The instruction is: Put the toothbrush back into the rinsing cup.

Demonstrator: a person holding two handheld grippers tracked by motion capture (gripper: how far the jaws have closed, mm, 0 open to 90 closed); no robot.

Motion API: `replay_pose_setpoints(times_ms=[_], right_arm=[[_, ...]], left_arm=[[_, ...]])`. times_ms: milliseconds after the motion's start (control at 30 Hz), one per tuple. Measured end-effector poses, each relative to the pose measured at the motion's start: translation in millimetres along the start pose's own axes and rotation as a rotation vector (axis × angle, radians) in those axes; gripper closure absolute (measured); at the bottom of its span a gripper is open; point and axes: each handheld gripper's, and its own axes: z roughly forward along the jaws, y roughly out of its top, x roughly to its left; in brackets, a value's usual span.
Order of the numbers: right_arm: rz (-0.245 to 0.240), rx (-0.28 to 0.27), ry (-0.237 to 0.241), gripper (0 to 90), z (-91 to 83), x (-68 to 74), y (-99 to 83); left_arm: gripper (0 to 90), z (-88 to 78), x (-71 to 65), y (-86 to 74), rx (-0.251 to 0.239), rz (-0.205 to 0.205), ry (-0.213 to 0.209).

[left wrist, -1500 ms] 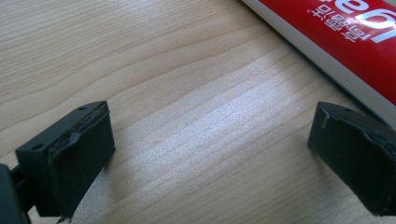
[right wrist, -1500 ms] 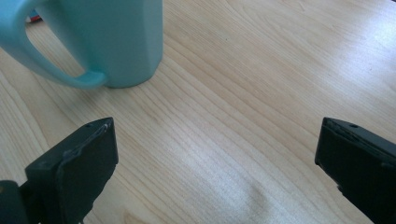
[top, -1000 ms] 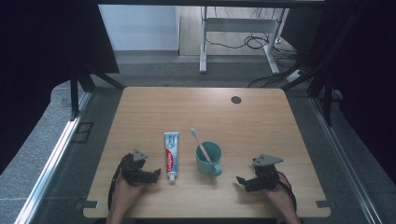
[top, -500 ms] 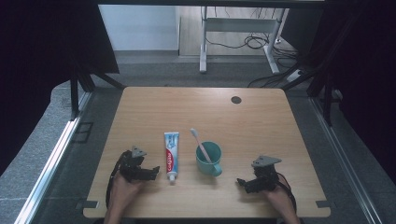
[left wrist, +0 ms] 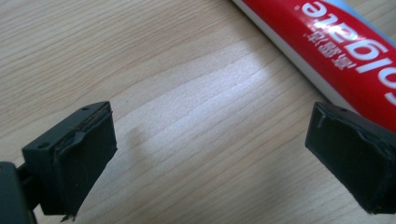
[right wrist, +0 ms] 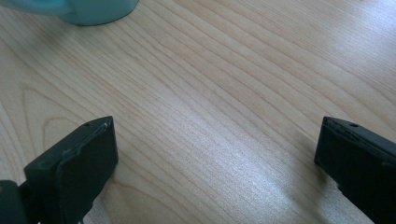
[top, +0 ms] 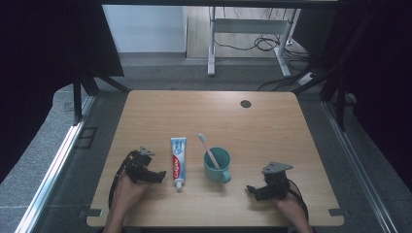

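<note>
Toothpaste tube point(top: 178, 161) flat on table point(top: 272, 131), just beside left hand-held gripper point(top: 156, 175), both grippers' jaws spread, empty.

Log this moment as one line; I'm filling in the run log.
left gripper: open, beside red-and-white toothpaste tube | right gripper: open, near teal plastic mug | white toothbrush: in mug | light wooden table
</note>
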Motion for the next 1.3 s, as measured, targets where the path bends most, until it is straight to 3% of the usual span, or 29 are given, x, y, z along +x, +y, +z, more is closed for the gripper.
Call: replay_pose_setpoints(times_ms=[267, 533, 667, 833, 1000, 1133, 1300], right_arm=[[0.002, 0.0, -0.003, 0.0, 0.0, -0.3, 0.0], [0.003, -0.001, -0.005, 0.0, 0.0, -0.4, 0.0], [0.002, -0.001, -0.005, 0.0, 0.0, -0.5, 0.0], [0.002, -0.001, -0.005, 0.0, 0.0, -0.5, 0.0], [0.002, -0.001, -0.005, 0.0, 0.0, -0.5, 0.0], [0.002, -0.001, -0.005, 0.0, 0.0, -0.5, 0.0], [0.002, -0.001, -0.005, 0.0, 0.0, -0.5, 0.0]], left_arm=[[5.0, 0.3, 1.2, 18.9, 0.088, 0.028, -0.001], [16.9, -2.3, 0.9, 35.2, 0.124, 0.043, -0.041], [33.1, -2.9, 0.4, 41.7, 0.116, 0.04, -0.084], [64.2, -4.6, -4.7, 50.7, 0.096, 0.073, -0.119], [86.5, -6.0, -15.9, 61.7, 0.075, 0.116, -0.165], [90.0, -3.8, -28.7, 70.2, 0.076, 0.143, -0.202], [90.0, 4.8, -47.2, 77.0, 0.096, 0.163, -0.215]])
